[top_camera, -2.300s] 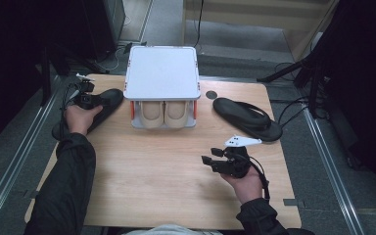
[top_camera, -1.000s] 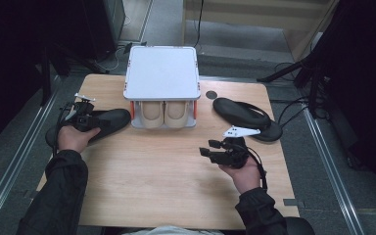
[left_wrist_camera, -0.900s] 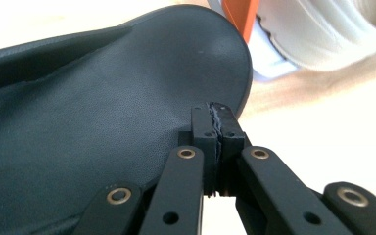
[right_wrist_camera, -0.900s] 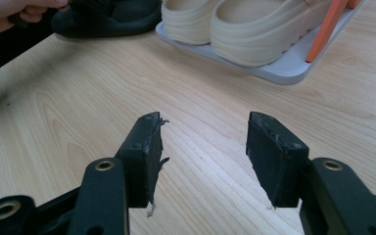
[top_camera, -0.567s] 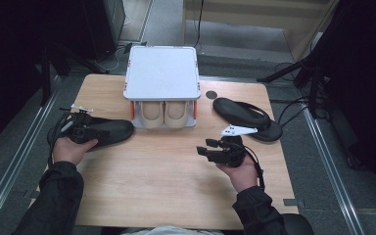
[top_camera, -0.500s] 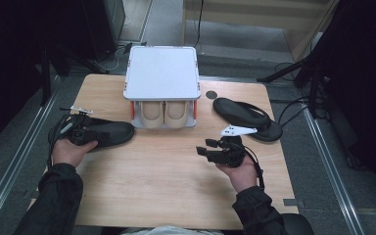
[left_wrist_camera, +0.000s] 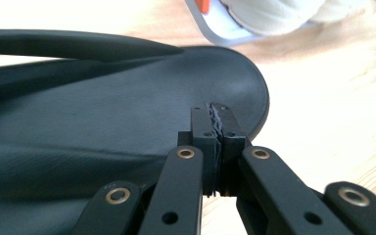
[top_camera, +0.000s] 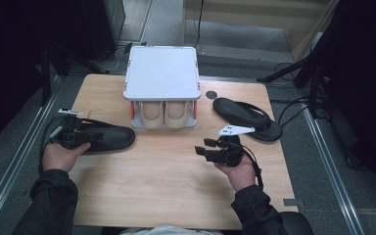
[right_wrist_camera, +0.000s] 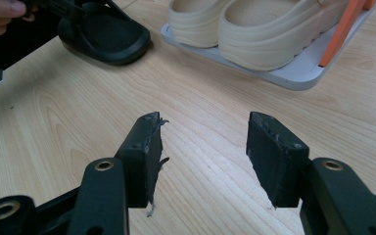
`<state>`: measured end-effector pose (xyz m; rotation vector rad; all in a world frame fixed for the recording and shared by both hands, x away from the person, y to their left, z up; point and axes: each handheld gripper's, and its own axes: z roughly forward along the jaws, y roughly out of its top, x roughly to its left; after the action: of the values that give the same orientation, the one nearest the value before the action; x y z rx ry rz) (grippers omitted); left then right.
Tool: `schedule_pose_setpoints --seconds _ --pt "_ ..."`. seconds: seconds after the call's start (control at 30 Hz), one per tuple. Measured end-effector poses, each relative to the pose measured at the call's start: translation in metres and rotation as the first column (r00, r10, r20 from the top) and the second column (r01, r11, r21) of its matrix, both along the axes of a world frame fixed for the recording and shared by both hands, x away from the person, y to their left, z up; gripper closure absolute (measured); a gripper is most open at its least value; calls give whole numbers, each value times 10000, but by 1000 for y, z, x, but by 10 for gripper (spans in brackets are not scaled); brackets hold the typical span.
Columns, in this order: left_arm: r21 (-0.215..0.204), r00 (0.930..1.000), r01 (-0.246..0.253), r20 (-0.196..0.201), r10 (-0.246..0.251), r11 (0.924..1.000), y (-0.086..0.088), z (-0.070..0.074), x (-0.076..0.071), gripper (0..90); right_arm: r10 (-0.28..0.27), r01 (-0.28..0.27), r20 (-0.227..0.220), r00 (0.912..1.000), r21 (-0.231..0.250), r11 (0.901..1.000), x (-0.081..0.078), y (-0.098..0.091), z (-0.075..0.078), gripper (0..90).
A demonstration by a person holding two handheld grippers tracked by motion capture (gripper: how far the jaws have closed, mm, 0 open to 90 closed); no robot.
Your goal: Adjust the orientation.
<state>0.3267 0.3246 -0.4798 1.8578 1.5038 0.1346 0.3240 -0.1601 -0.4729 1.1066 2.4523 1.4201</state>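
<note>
A black sandal (top_camera: 108, 139) lies at the table's left edge, toe toward the shoe rack. My left gripper (top_camera: 92, 136) is shut at its heel end and the sandal has been travelling with it. In the left gripper view the jaws (left_wrist_camera: 217, 122) are pressed together over the sandal's footbed (left_wrist_camera: 103, 107); the exact grip spot is hidden. My right gripper (top_camera: 201, 150) hovers open over bare wood at centre right, nothing between its jaws (right_wrist_camera: 203, 142). The right gripper view has the sandal (right_wrist_camera: 103, 36) far off at upper left.
A white two-level rack (top_camera: 161, 73) stands at the table's back centre with a pair of cream clogs (top_camera: 164, 112) on its lower shelf. A second black sandal (top_camera: 245, 117) lies at the right, behind my right hand. The wooden table (top_camera: 152, 191) ends near the person.
My left hand has drawn the black sandal toward the person along the table's left side. The right gripper has stayed in place, still open.
</note>
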Motion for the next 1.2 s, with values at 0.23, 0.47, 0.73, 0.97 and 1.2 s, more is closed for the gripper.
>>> schedule_pose_setpoints --seconds 0.23,0.47,0.73,0.97,1.2 --pt "-29 9972 -740 132 741 9973 23 3 -26 892 156 -156 5 9999 -2 9999 6 5 1 479" --pt "260 9901 -1381 -217 1386 9901 44 -7 -42 900 349 -349 23 9994 -12 9994 11 12 1 480" --pt "584 9837 -1668 -578 1702 9843 57 -24 -39 900 377 -377 9 9993 -58 9993 12 15 1 475" --pt "861 9804 -1709 -846 1781 9815 59 -31 -30 900 398 -397 16 9992 -120 9991 11 15 1 475" --pt "793 9770 -1916 -795 1978 9783 63 -32 -19 900 369 -369 27 9993 -161 9992 9 15 1 470"
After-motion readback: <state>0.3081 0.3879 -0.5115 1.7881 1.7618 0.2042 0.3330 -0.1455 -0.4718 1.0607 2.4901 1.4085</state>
